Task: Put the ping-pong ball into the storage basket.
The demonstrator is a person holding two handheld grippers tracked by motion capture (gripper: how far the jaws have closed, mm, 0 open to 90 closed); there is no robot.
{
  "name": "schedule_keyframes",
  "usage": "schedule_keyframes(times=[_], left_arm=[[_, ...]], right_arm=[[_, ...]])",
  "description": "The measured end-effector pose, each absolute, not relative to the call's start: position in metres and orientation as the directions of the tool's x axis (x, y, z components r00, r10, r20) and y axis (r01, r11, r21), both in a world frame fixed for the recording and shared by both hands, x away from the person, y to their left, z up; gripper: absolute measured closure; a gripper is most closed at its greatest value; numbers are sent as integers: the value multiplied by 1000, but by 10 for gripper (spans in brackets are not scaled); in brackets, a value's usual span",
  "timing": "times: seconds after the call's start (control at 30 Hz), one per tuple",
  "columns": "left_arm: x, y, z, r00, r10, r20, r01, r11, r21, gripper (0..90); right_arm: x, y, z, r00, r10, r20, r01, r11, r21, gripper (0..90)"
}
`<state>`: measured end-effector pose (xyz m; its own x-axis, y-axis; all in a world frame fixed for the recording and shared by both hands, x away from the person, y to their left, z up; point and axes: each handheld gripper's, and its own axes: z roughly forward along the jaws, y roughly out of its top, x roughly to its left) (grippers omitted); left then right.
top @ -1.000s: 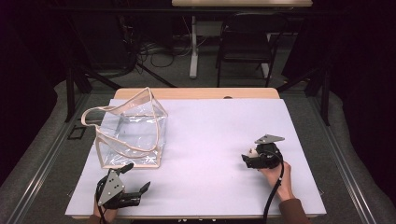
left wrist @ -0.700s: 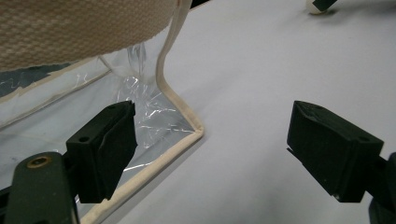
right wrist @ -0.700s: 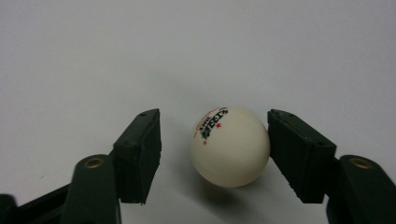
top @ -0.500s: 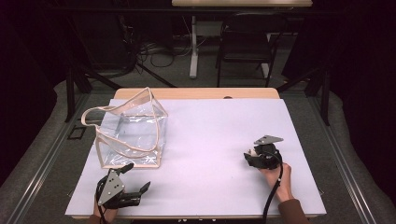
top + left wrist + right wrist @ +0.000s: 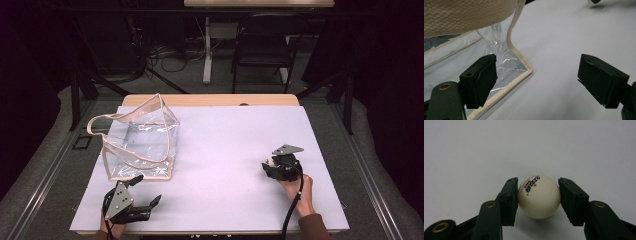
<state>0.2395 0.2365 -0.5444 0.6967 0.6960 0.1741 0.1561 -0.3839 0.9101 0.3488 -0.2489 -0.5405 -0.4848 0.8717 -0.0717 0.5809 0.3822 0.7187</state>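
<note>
Jaws just clamped on ping-pong ball, right gripper low on table, left gripper gaping beside clear bag.

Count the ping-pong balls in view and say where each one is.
1. The ping-pong ball sits clamped between the right gripper jaws on the white table cover. None shows inside the clear bag.

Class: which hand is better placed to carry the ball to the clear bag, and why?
Right: its gripper has just closed on the ball. The left gripper stands open, empty, beside the clear bag.
</note>
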Motion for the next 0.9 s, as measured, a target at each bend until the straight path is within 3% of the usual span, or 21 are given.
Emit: schedule_keyframes(times=[0.9], left_arm=[[240, 237, -545, 697, 697, 167, 160, -378, 912, 160]], right_arm=[[341, -244, -523, -512, 855, -88, 547, 403, 733, 511]])
